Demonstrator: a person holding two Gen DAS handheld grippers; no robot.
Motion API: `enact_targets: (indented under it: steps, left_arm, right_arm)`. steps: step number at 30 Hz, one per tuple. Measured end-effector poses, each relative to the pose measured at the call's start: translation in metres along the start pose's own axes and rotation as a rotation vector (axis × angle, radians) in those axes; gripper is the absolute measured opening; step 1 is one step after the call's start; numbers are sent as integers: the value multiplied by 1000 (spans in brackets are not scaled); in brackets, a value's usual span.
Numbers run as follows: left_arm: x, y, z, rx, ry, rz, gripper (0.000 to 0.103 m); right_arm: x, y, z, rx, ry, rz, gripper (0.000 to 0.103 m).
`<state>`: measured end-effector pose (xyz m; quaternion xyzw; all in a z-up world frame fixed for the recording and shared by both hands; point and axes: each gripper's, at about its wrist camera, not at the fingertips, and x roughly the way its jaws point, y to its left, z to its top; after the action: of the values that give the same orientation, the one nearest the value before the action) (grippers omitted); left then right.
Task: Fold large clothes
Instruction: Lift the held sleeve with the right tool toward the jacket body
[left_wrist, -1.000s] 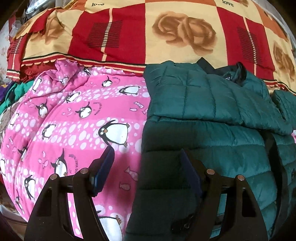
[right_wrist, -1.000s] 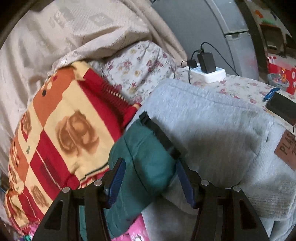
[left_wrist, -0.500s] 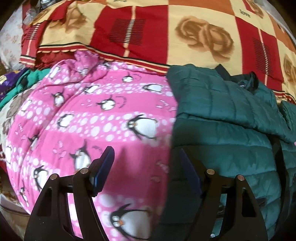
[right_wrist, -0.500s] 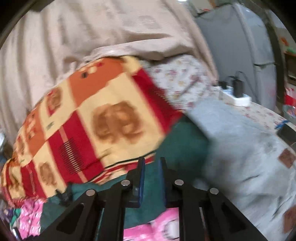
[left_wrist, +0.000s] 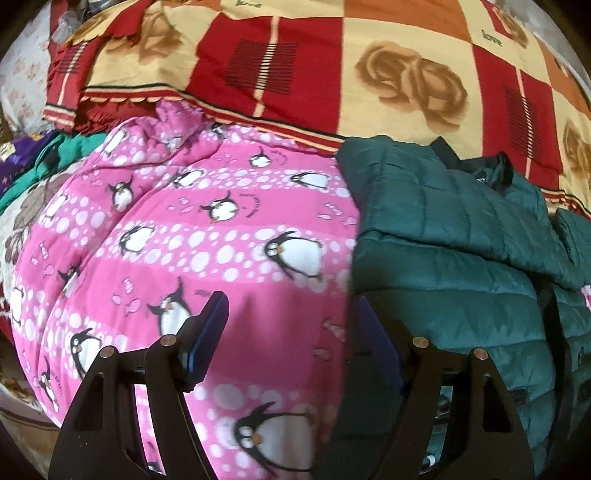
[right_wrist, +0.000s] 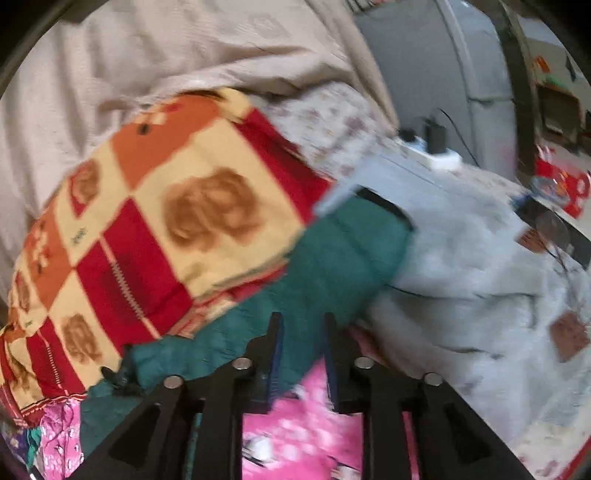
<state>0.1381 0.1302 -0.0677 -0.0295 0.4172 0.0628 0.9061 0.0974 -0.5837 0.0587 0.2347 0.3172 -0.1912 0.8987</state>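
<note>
- Jacket (left_wrist: 454, 266), dark green and quilted, lies folded in the left wrist view, ahead and to the right of the left claw (left_wrist: 291, 332).
- Left claw stands spread wide, holding nothing; its right finger sits at the jacket's near left edge, though contact cannot be told, and its left finger hangs over the pink blanket (left_wrist: 192, 236).
- Pink blanket carries penguins, white dots and small looping script too blurred to read; it fills the space ahead and left of the claw, touching the jacket's left edge.
- Checked blanket (left_wrist: 332, 66) in red, cream and orange lies beyond both, printed with brown roses and the word "love" at the far right and top centre.
- Jacket's black collar shows a small label, too small to read.
- Jacket (right_wrist: 325, 273) in the right wrist view stretches ahead of the right claw (right_wrist: 303, 332), with a black cuff at its far end.
- Right claw has its fingers drawn close with a narrow gap; green fabric sits at that gap, but the blur hides whether it is pinched.
- Grey sweater (right_wrist: 480, 280) lies to the right, with brown patches whose lettering is unreadable.
- White power strip (right_wrist: 432, 155) sits far ahead on the right.
</note>
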Motion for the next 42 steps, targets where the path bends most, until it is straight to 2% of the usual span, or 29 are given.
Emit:
enact_targets:
  steps: [1,2,5,10,16,21,24,25,28,30,34,37,42]
  left_arm:
    - [1,-5,0,12,0,1,74]
    - [2,-11,1,25,2,3,74]
    - [6,-22,1,57,6,14,74]
    - [9,-32,2,80,-9,15,74]
    - [12,-45,5,114,-20,11,74]
    - [17,-53,5,129,-5,13,74]
    - [19,-55,5,137,2,11,74]
    - [20,-55,5,135,4,10,74]
    - [19,-54,4,134,1,6,74]
    - [17,-54,4,134,-2,3,74]
    - [12,-51,3,128,-9,-10,74]
    - [8,-45,4,107,-14,-25,74]
    - [-2,-34,4,74,-26,-57,74]
  right_arm:
    - [3,-8,1,10,6,-13,46]
    - [5,-17,2,24,0,-20,54]
    - [11,-35,8,60,-16,-9,59]
    - [27,-56,26,108,-23,18,62]
    - [67,-69,48,194,56,110,65]
    - [81,-70,56,206,-4,90,66]
    - [90,-66,58,158,27,56,66]
    - [92,-65,58,140,34,42,64]
    - [92,-59,56,96,40,107,30]
    - [84,-50,54,53,3,105,19]
    - [62,-17,53,-42,-56,89,14]
    - [45,28,46,-156,-78,90,14]
    - [20,115,19,-315,-75,144,13]
